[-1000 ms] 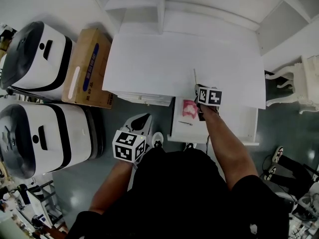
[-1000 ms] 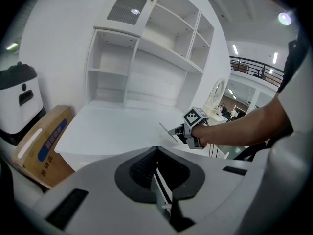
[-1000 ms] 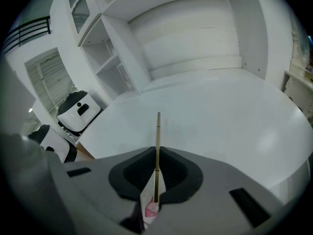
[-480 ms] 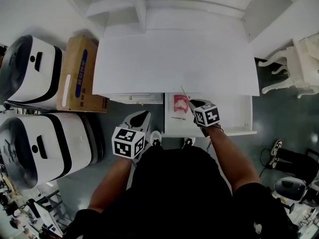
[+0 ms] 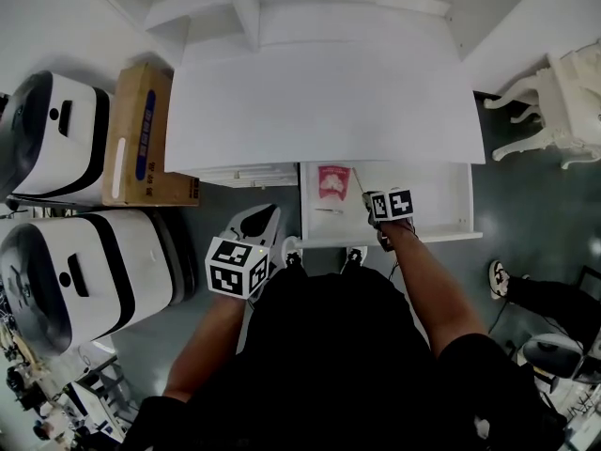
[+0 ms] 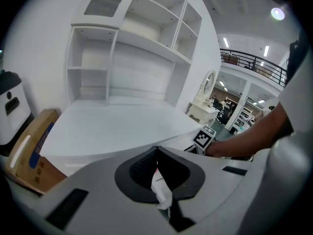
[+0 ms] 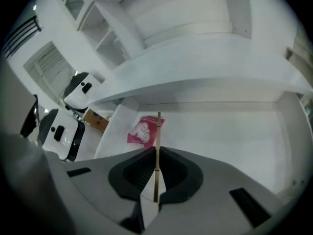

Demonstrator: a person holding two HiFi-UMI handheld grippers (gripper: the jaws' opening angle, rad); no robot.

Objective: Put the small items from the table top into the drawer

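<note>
The right gripper hung over the open drawer, clamped on a stick; the left gripper, low beside the white table, pinched a white scrap.

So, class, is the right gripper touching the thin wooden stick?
Touching. The right gripper view shows the right gripper with fingers shut on the thin wooden stick.

The drawer sits at the tabletop's 6 o'clock, with a packet in its 9 o'clock end. A box stands at the tabletop's 9 o'clock.
</note>
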